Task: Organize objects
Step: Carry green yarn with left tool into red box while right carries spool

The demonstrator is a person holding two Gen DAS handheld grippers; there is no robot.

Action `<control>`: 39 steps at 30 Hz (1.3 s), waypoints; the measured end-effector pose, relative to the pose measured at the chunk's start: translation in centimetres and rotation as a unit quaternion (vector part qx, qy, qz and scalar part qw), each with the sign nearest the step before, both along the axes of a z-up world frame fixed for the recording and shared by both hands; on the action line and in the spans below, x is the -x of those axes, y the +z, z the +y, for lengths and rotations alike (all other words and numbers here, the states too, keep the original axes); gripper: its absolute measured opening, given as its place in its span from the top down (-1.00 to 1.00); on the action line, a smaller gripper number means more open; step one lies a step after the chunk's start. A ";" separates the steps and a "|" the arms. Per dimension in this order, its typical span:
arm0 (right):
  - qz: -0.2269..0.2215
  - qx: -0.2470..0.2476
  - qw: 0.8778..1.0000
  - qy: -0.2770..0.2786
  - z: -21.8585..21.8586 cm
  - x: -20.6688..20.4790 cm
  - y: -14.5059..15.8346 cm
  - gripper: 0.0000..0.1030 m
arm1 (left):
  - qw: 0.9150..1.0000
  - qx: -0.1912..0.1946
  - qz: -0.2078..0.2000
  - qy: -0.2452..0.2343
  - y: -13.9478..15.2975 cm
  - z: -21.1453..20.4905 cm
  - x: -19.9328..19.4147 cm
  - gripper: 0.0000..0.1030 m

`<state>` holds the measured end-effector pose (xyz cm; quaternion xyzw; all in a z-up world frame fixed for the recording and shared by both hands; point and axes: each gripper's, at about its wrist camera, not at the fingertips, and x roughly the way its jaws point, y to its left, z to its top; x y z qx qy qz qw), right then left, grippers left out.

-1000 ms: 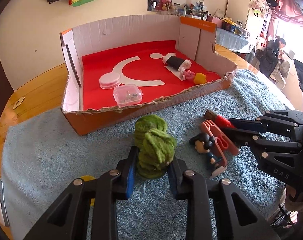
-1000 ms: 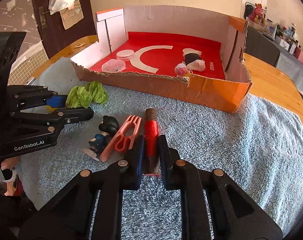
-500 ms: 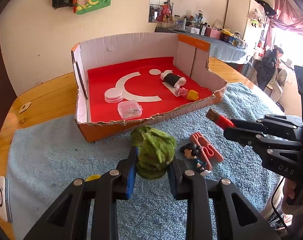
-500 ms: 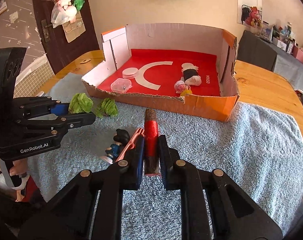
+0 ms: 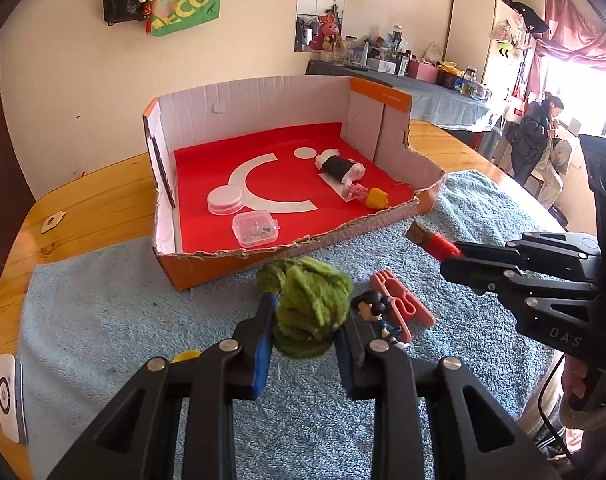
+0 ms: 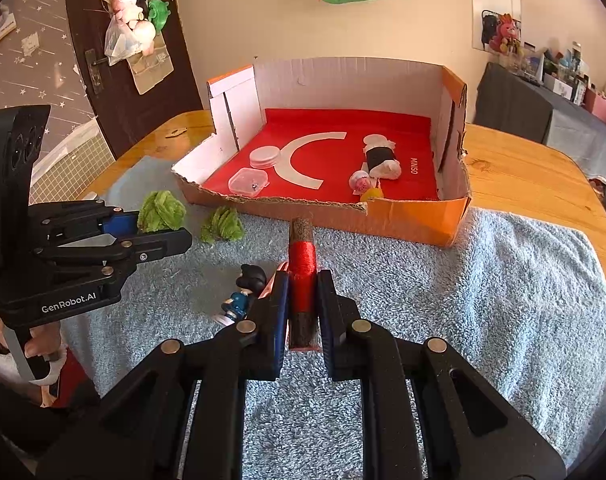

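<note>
Blue towel (image 6: 483, 280): looped terry cloth, matt. Table (image 6: 515, 168): varnished wood, glossy. Box (image 5: 239, 258): raw corrugated cardboard, torn rim, smooth red paper floor. Green ball (image 5: 311, 304): fuzzy yarn. Small case (image 5: 256, 229): clear glossy plastic.

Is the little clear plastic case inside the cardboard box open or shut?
Shut. The clear case lies flat on the red floor of the cardboard box with its lid down and small dark bits inside.

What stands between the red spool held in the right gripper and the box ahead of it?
Only the box's low torn front wall. The red spool, clamped in the right gripper, has bare towel beyond it, and nothing else blocks the way.
</note>
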<state>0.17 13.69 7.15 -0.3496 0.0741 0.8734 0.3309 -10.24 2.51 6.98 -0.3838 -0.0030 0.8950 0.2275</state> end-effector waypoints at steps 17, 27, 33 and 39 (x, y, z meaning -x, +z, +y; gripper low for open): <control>0.021 0.004 1.000 0.015 1.1 1.7 3.3 0.74 | 1.000 -0.030 0.001 -0.006 3.5 -0.2 2.8 0.45; 0.016 0.007 1.000 0.016 4.1 3.9 5.2 0.73 | 1.000 -0.027 -0.004 -0.010 4.6 0.6 6.8 0.45; 0.003 0.024 1.000 0.007 7.7 6.1 5.5 0.73 | 0.999 -0.030 -0.033 -0.017 3.8 1.7 10.5 0.44; -0.020 0.061 0.998 -0.007 12.0 8.5 4.6 0.73 | 0.995 -0.039 -0.085 -0.028 2.2 2.7 14.4 0.44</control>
